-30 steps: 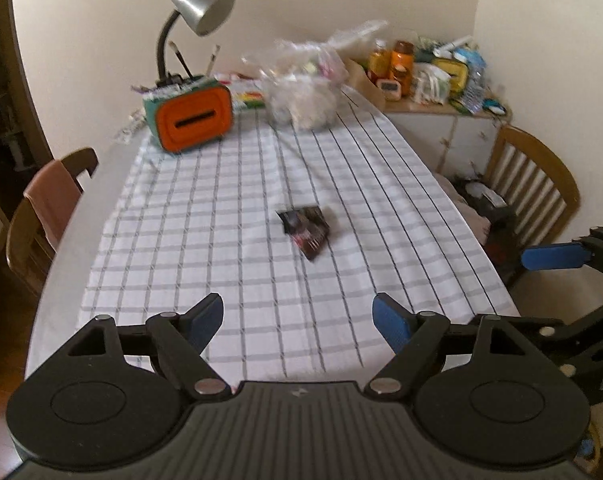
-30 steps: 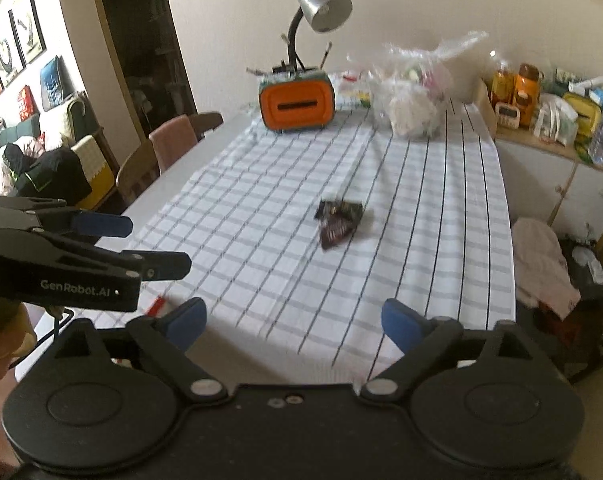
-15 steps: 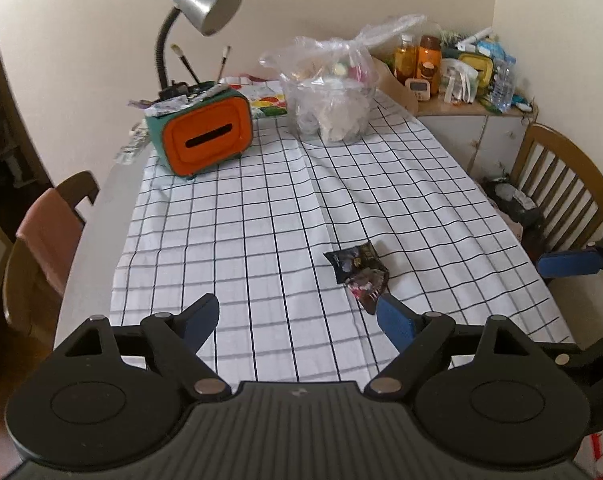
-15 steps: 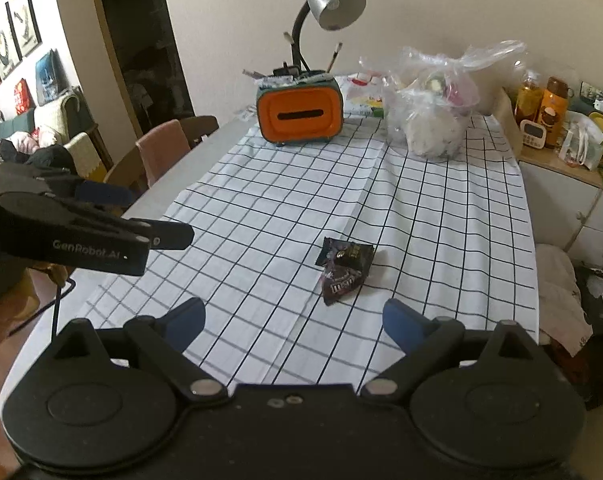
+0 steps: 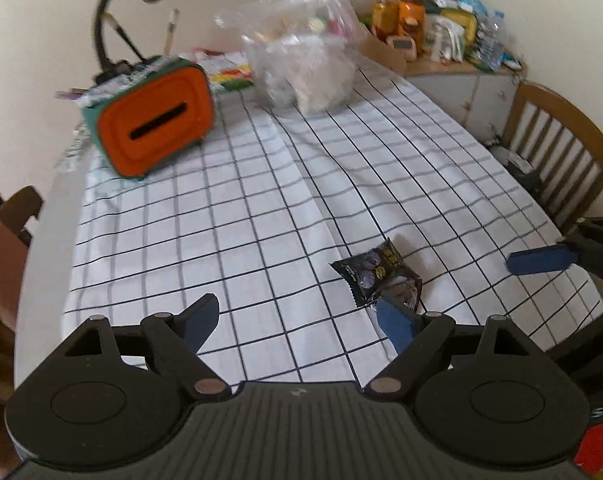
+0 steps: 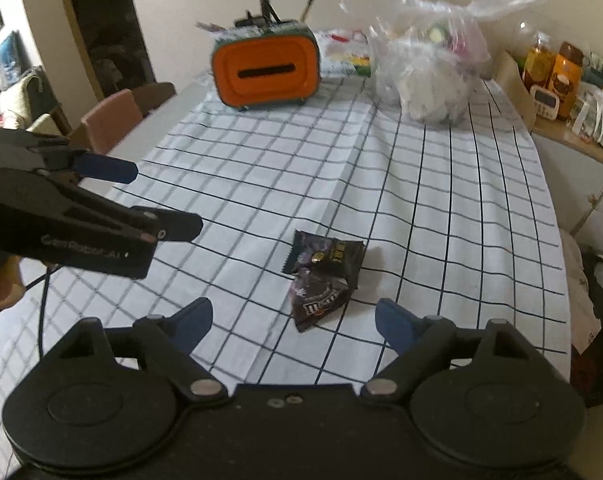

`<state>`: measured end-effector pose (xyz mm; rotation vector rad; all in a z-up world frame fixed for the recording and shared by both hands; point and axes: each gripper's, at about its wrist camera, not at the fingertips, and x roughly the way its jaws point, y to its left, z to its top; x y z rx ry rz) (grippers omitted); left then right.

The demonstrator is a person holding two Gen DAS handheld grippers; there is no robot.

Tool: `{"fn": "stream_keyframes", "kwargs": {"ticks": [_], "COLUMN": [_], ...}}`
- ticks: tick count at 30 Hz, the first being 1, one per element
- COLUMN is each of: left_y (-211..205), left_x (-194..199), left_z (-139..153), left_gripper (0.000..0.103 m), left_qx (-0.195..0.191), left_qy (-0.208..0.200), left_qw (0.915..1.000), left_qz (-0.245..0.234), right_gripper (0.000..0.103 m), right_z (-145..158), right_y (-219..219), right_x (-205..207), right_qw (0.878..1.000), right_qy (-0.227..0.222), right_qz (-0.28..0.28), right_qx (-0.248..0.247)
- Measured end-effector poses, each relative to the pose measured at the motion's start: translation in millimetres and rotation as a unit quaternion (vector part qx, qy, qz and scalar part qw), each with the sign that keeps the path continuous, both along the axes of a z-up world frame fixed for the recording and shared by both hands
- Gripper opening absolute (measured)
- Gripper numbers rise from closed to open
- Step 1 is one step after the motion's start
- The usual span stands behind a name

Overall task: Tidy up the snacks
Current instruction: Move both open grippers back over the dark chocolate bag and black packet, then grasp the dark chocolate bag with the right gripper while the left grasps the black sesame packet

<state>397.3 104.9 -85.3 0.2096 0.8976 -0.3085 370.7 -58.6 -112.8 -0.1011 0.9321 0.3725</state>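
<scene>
Two dark snack packets lie together on the checked tablecloth (image 6: pixel 441 208): a black one (image 6: pixel 327 254) and a brown M&M's one (image 6: pixel 317 304) partly under it. They also show in the left wrist view (image 5: pixel 375 274). My right gripper (image 6: pixel 293 320) is open and empty, with the packets just ahead between its fingers. My left gripper (image 5: pixel 301 320) is open and empty; its right fingertip (image 5: pixel 395 322) is in front of the packets. It also shows at the left of the right wrist view (image 6: pixel 157 200). A clear plastic bag of snacks (image 6: pixel 429 76) stands at the far end.
An orange and green box (image 6: pixel 267 68) with brushes and a desk lamp stand at the far end. A side cabinet (image 5: pixel 461 80) with bottles is at the far right. Wooden chairs (image 5: pixel 557 156) stand at both sides of the table.
Both grippers have moved forward over the table toward the snack packets, which now lie close in front of them. Both stay open.
</scene>
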Motion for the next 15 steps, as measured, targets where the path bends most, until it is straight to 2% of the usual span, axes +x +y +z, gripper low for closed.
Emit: {"fn": "stream_keyframes", "kwargs": {"ticks": [6,15], "left_y": [-10.6,-10.0], "left_x": [23.5,51.2], "left_z": [-21.4,-37.7], "left_gripper": [0.086,0.086], "left_qx": [0.023,0.018], "left_qy": [0.005,0.018], "left_qw": [0.9988,0.9988], "left_qz": [-0.042,-0.043], "right_gripper": [0.084,0.077], "right_z": [-33.1,-69.0], "right_y": [7.1,14.3], "right_x": [23.9,55.8], "right_qw": [1.0,0.999], "right_qy": [0.019,0.038], "right_qz": [-0.016,-0.033], "right_qx": [-0.012,-0.022]}}
